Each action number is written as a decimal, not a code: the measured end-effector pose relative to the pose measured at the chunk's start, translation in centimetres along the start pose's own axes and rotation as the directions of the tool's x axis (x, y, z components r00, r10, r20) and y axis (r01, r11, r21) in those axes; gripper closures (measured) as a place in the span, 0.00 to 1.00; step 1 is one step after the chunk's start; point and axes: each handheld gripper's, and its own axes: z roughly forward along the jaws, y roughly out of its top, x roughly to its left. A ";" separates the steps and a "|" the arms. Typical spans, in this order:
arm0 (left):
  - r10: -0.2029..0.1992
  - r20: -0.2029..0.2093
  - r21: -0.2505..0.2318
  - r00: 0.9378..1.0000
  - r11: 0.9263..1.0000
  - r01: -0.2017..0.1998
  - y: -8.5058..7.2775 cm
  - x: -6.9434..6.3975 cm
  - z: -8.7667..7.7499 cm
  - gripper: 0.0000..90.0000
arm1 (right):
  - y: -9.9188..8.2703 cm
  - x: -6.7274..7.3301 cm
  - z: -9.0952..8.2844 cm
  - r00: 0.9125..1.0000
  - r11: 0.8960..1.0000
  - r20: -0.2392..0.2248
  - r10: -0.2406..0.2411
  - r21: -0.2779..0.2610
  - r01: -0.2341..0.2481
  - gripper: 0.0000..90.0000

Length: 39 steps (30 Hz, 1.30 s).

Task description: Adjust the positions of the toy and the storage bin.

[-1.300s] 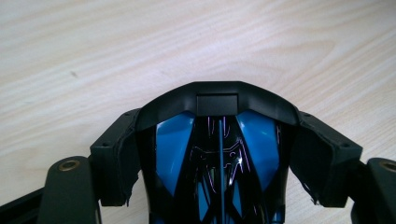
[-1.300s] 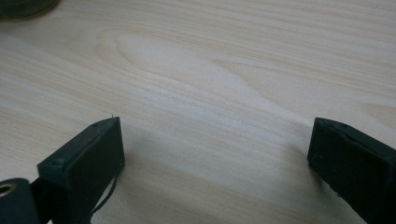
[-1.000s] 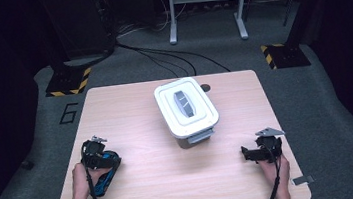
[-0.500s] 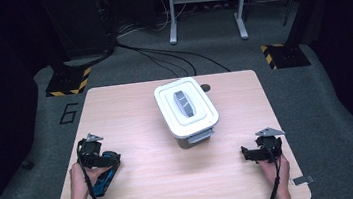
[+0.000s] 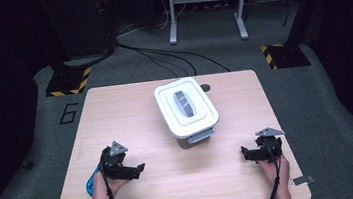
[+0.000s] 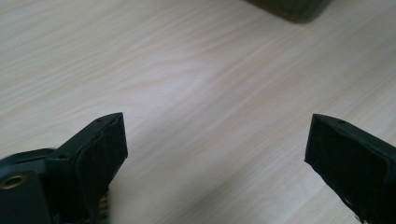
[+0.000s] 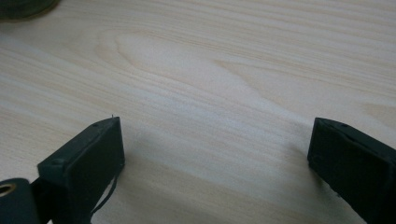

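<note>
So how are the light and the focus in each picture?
High view: table well lit, dark floor around it, slightly soft. Left gripper view: jaws blurred, wood grain sharper farther off, box corner dim. Right gripper view: even light, soft shadows beside the jaws.

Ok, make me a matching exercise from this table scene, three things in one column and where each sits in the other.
Things:
1. white lidded box
2. left gripper
3. right gripper

Places:
A. near the table's right front edge
B. middle of the table, toward the far side
C. near the table's left front edge

Pairs: 1-B, 2-C, 3-A
</note>
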 end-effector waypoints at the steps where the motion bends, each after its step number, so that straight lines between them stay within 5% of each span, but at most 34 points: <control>1: 0.000 0.000 0.000 1.000 1.000 0.000 0.0 0.0 0.0 0.06 | 0.0 0.0 0.0 1.000 1.000 0.001 0.001 -0.001 -0.001 0.03; 3: 0.040 0.007 0.017 0.999 0.999 -0.040 -0.7 -1.3 1.7 0.06 | 0.0 -0.1 0.0 1.000 1.000 0.000 -0.012 0.004 0.012 0.03; 8: 0.038 0.008 0.031 0.999 0.999 -0.038 -1.7 -2.1 3.8 0.04 | 0.0 0.0 0.0 1.000 1.000 -0.001 -0.011 0.003 0.011 0.03; 11: 0.065 0.002 0.042 0.998 0.997 -0.065 -2.2 -2.0 4.1 0.01 | 0.0 0.0 0.0 1.000 1.000 0.000 -0.014 0.002 0.014 0.03; 15: 0.047 -0.017 -0.038 0.999 0.998 -0.047 -3.0 -2.1 4.2 0.00 | 0.0 0.0 0.0 1.000 1.000 -0.004 -0.014 0.005 0.014 0.03; 35: 0.045 -0.008 -0.032 0.999 0.998 -0.045 -3.0 -2.3 4.2 0.00 | 0.4 0.2 0.1 1.000 0.999 -0.027 -0.012 0.041 0.013 0.00; 39: 0.046 -0.007 -0.028 0.999 0.999 -0.046 -2.9 -2.3 4.2 0.00 | 0.6 -0.3 -0.1 0.994 0.999 -0.106 0.026 0.027 -0.023 0.00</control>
